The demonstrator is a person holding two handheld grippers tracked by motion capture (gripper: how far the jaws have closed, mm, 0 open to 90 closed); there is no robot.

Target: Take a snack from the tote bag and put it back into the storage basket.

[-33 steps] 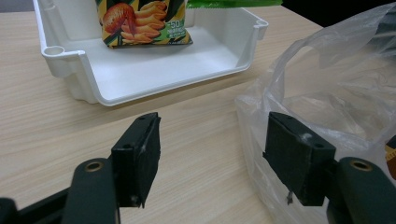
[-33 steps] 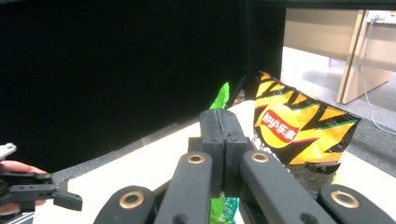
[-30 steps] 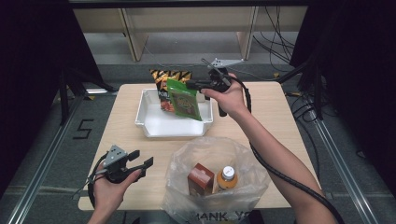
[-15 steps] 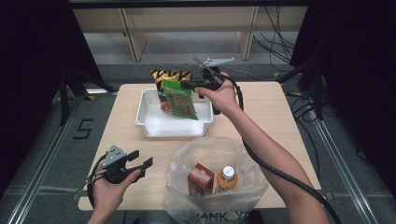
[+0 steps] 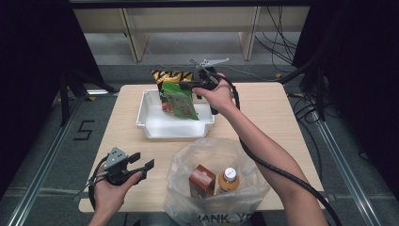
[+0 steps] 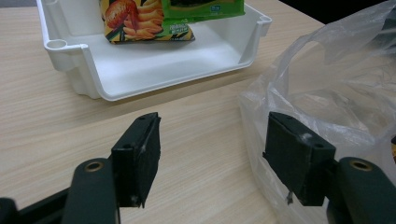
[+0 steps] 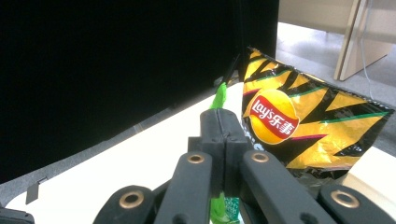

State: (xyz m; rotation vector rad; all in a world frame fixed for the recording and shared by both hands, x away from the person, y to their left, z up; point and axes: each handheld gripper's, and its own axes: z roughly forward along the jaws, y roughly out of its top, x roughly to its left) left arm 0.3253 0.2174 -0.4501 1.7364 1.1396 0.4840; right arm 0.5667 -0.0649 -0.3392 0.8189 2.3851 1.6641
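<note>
My right gripper [image 5: 189, 85] is shut on the top edge of a green snack bag [image 5: 179, 101], which hangs over the white tray [image 5: 155, 127]. In the right gripper view the jaws [image 7: 225, 126] pinch the green bag's edge [image 7: 219, 98], with a yellow-and-black Lay's bag [image 7: 303, 126] just behind. That Lay's bag [image 5: 171, 75] stands at the tray's far end. An orange chip pack [image 6: 140, 21] stands in the tray [image 6: 93, 70] behind the green bag [image 6: 205, 7]. My left gripper [image 5: 141, 162] is open and holds nothing, near the table's front left.
A clear plastic bag [image 5: 216, 165] lies open at the front middle, holding a brown carton [image 5: 202, 181] and an orange bottle [image 5: 228, 179]. Its side [image 6: 336, 93] is close to my left gripper's right-hand jaw. Cables lie on the floor beyond the table.
My right hand has carried the green bag slightly left and farther back over the tray. The left hand has stayed still.
</note>
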